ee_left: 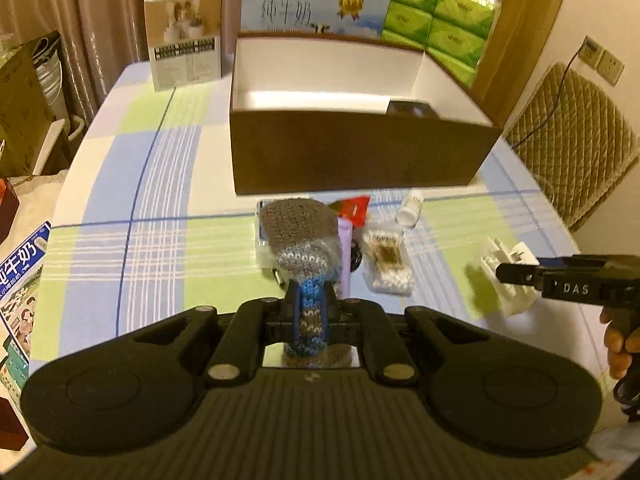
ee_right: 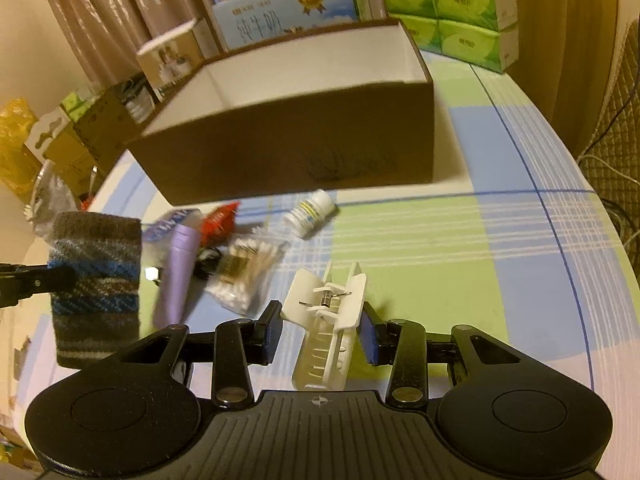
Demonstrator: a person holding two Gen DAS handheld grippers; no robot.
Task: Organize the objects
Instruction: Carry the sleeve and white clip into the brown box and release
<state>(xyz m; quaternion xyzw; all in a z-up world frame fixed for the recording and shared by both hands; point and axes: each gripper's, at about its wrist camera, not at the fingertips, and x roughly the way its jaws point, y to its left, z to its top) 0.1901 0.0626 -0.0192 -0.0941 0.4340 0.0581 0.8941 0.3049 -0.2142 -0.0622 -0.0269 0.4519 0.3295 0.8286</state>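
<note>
My left gripper point(ee_left: 310, 304) is shut on a crocheted grey, blue and brown sleeve point(ee_left: 300, 236), held above the checked tablecloth; the right wrist view shows the sleeve point(ee_right: 98, 276) hanging at the left. My right gripper point(ee_right: 320, 324) is shut on a white spring clip point(ee_right: 328, 312), whose sides its pads press; the left wrist view has the clip point(ee_left: 508, 280) at the right. Ahead stands an open brown box point(ee_left: 360, 152) with a white inside and a dark item in its near right corner. In front of the box point(ee_right: 280, 148) lie a white pill bottle point(ee_right: 312, 212), a bag of cotton swabs point(ee_right: 248, 272), a purple tube point(ee_right: 180, 272) and a red packet point(ee_right: 218, 220).
Behind the brown box stand a blue milk carton case point(ee_left: 316, 4), green tissue packs point(ee_left: 440, 20) and a small beige box point(ee_left: 184, 36). A quilted chair point(ee_left: 572, 140) is beyond the table's right edge. Cardboard boxes and bags crowd the floor at the left.
</note>
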